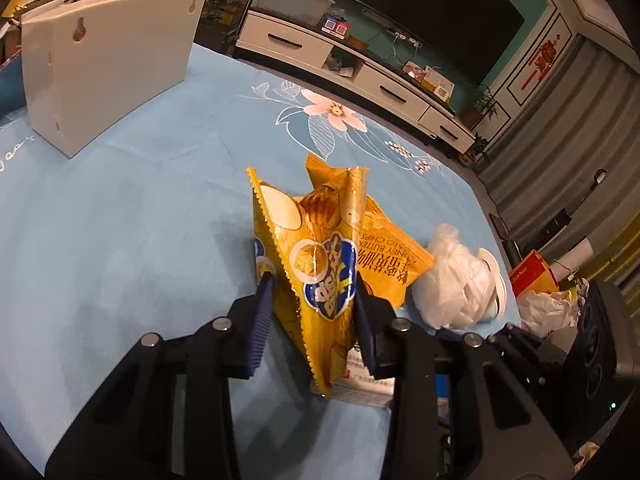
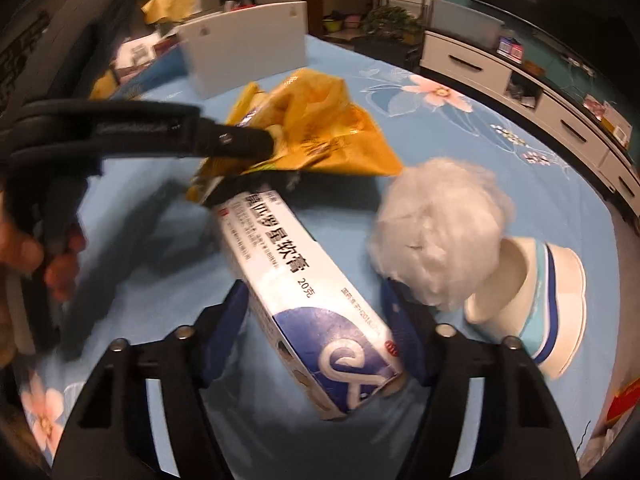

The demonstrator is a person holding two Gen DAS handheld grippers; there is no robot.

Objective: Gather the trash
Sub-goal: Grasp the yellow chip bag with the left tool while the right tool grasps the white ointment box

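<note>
The left gripper (image 1: 314,300) squeezes the yellow chip bag (image 1: 320,256); it is light and crinkly, so pinch a fold. The right gripper (image 2: 320,332) sits around the stiff white box (image 2: 304,280), 2 pads near its sides; I cannot tell if they press. Both rest on the blue tablecloth (image 1: 140,220).

We see a glossy, crinkled foil chip bag (image 1: 320,264) on a matt blue cloth tablecloth (image 1: 140,220). Lower centre, a smooth printed cardboard box (image 2: 312,300); right, crumpled thin plastic (image 2: 436,236) and a glossy cup (image 2: 536,304). Upper left, a smooth white plastic bin (image 1: 104,60).
</note>
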